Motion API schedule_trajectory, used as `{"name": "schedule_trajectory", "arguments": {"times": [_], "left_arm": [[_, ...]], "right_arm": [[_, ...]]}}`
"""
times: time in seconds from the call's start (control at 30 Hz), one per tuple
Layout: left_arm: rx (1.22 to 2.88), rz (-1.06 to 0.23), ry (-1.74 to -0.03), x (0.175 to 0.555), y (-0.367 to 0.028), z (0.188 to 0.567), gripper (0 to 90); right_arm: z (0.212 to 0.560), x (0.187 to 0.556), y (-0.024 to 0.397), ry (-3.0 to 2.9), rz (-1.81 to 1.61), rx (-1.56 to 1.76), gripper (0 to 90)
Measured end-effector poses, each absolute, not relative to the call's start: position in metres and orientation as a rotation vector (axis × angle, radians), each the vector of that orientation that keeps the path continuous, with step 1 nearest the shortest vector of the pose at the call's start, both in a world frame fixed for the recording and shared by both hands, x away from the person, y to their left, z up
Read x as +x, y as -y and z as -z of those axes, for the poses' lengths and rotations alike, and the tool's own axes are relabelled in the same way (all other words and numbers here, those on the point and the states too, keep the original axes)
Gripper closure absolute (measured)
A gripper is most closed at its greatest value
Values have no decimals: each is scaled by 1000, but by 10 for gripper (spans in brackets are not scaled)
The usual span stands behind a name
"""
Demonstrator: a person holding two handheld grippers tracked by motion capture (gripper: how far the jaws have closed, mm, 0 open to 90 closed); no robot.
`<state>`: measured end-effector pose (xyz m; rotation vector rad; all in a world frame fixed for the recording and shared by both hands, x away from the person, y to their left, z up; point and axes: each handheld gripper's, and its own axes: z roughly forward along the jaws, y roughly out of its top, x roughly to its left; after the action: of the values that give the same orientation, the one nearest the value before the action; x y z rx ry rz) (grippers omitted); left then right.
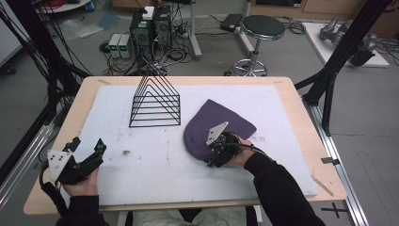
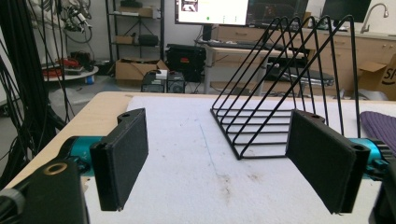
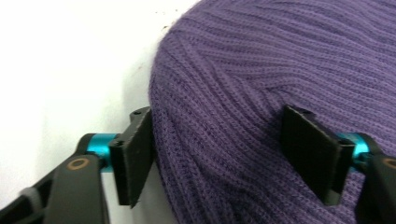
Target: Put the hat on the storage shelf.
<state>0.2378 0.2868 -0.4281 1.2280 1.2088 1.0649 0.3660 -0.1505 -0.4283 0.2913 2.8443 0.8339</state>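
A workshop floor strewn with cables, small computer boxes and a round black stool (image 1: 262, 27) lies beyond a pale wooden table (image 1: 291, 101) covered by a white foam mat (image 1: 150, 155). At the near left corner of the mat the left tongs (image 1: 87, 149) hang released and empty, jaws spread wide; in the left gripper view their black pads (image 2: 122, 156) frame bare mat, with nothing between them. Farther in, toward the middle of the mat, stands a black wire file rack (image 1: 156, 104) of nested triangular dividers, upright and well apart from both hands. To the right of it lies a purple knitted beanie (image 1: 221, 120), flat on the mat, its rounded edge toward the person. The right tongs (image 1: 215, 153) are on the beanie's near edge, jaws apart: in the right gripper view the left pad sits just at the hat's rim beside the white mat, while the other pad rests on the ribbed knit, so a fold of wool lies between them, not yet pinched. The step appears to be taking hold of the beanie. To do it well, the outer jaw should slip under the rim before closing, catching both layers of knit, because a shallow bite on stretchy ribbing may slide free when lifted.
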Motion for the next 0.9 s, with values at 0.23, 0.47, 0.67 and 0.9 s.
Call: {"name": "schedule_trajectory", "arguments": {"times": [0.23,0.47,0.67,0.9], "left_arm": [[1223,-1061,-1211,238,-287,428,213],[1224,-1060,-1211,238,-287,428,214],[1224,-1060,-1211,238,-287,428,214],[1224,-1061,-1212,238,-287,429,214]], "right_arm": [[425,370,153,-2809,-822,326,598],[422,367,150,-2780,-784,310,763],[422,367,150,-2777,-787,325,767],[415,366,154,-2754,-823,322,767]]}}
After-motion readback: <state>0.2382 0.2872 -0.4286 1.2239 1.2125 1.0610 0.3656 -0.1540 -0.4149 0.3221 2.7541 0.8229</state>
